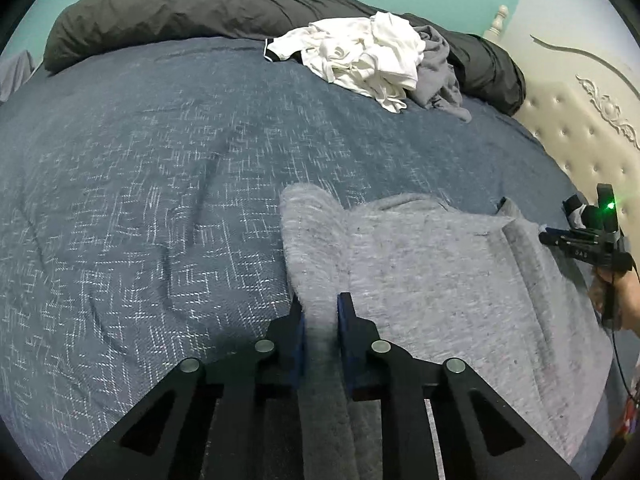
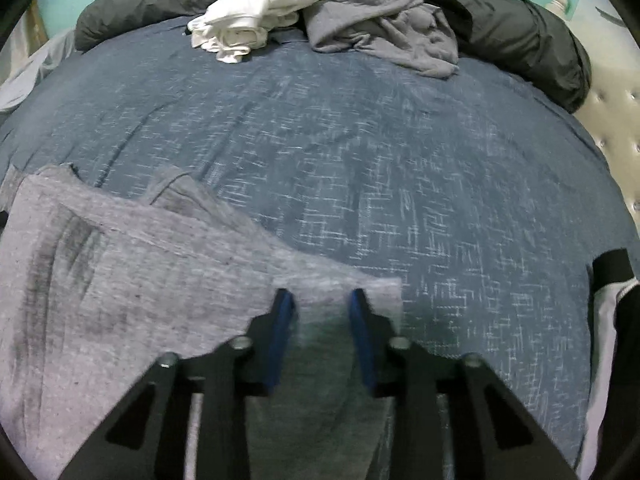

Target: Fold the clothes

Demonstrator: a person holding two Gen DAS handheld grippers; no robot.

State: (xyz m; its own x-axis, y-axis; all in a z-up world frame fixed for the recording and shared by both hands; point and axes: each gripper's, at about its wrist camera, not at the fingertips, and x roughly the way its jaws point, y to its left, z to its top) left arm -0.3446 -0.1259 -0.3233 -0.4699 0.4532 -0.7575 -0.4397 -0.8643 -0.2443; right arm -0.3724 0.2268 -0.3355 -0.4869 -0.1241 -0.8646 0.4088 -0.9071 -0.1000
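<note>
A light grey knit garment (image 1: pixel 440 280) lies spread on the near part of the blue patterned bedspread (image 1: pixel 160 200). My left gripper (image 1: pixel 322 304) is shut on a raised fold at the garment's left edge, and the cloth bunches up between the blue pads. In the right wrist view the same garment (image 2: pixel 120 280) fills the lower left. My right gripper (image 2: pixel 320 296) stands over its right corner. The pads are apart, with flat cloth lying between and under them. From the left wrist view the right gripper (image 1: pixel 544 236) sits at the garment's right edge, held by a hand (image 1: pixel 612 292).
A pile of white clothes (image 1: pixel 360 56) and a crumpled grey garment (image 1: pixel 436 76) lie at the far side of the bed, against a rolled dark duvet (image 1: pixel 180 12). A cream tufted headboard (image 1: pixel 580 140) borders the right. Black-and-white cloth (image 2: pixel 608 300) shows at the right edge.
</note>
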